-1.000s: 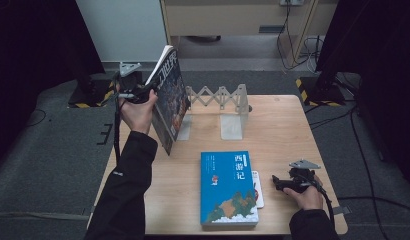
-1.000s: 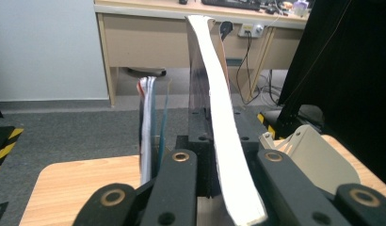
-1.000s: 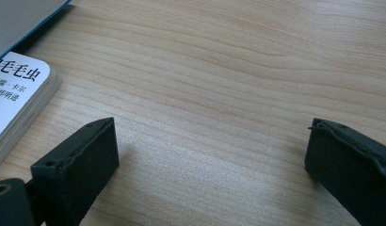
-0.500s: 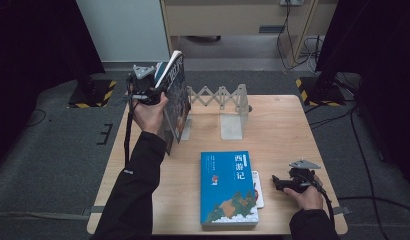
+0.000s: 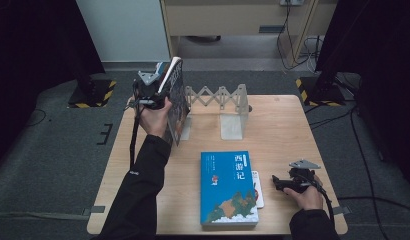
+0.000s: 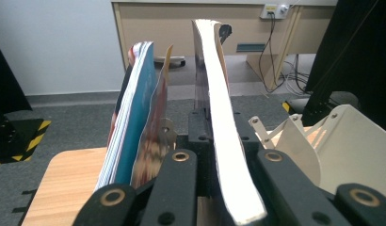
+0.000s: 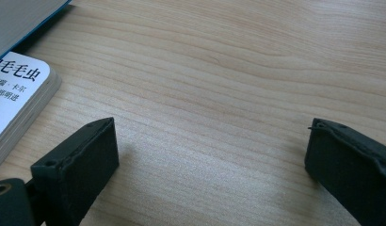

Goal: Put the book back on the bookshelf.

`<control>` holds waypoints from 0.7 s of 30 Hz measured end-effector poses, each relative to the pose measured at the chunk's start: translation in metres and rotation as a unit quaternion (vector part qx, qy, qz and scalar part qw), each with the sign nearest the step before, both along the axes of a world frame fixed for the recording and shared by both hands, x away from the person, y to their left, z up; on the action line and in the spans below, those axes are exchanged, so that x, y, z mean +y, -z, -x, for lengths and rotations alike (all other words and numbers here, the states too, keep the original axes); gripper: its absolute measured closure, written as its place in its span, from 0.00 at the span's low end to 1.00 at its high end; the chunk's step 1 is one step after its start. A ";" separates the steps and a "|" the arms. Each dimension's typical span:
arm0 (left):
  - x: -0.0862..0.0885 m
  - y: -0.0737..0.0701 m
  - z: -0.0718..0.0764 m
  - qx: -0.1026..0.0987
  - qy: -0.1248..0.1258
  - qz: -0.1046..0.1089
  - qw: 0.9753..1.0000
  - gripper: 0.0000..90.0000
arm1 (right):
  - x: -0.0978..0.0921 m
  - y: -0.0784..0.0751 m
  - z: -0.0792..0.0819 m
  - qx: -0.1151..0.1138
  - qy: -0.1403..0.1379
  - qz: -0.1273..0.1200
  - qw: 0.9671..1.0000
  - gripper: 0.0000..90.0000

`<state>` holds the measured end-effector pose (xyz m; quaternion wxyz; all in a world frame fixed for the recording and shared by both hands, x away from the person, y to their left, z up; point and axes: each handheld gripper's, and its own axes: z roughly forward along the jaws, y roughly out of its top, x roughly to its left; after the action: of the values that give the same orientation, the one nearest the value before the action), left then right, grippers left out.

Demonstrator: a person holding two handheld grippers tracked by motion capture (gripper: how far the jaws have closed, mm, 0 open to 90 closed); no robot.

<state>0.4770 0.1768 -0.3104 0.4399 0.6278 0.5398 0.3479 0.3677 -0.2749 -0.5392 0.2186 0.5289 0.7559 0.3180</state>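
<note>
Near front edge of the table (image 5: 293,125), right gripper (image 5: 279,183) resting with jaws wide apart beside small white book (image 5: 258,189) and blue book (image 5: 229,189); farther, at rear left corner, left gripper (image 5: 158,97) clamped on upright book (image 5: 176,100) next to folding rack (image 5: 220,100).

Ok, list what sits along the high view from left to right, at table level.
Left hand-held gripper shut on the upright book → folding book rack → blue book lying flat → white booklet tucked under its right edge → right hand-held gripper, open on the table.
</note>
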 end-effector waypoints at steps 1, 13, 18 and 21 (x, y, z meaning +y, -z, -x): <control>0.000 0.001 0.000 -0.001 -0.002 -0.001 1.000 0.91 | 0.000 0.000 0.000 0.000 0.001 0.000 1.000 0.04; -0.002 0.014 -0.002 -0.005 -0.020 -0.013 1.000 0.91 | 0.000 0.000 0.000 0.000 -0.001 0.000 1.000 0.04; -0.004 0.021 -0.005 -0.002 -0.023 -0.018 1.000 0.91 | 0.000 0.000 0.000 0.001 0.000 -0.001 1.000 0.04; -0.006 0.025 -0.007 0.001 -0.024 -0.019 1.000 0.91 | 0.000 0.000 0.000 0.000 -0.001 0.000 1.000 0.04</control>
<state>0.4837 0.1710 -0.3357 0.4185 0.6231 0.5488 0.3679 0.3680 -0.2746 -0.5393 0.2184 0.5285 0.7563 0.3177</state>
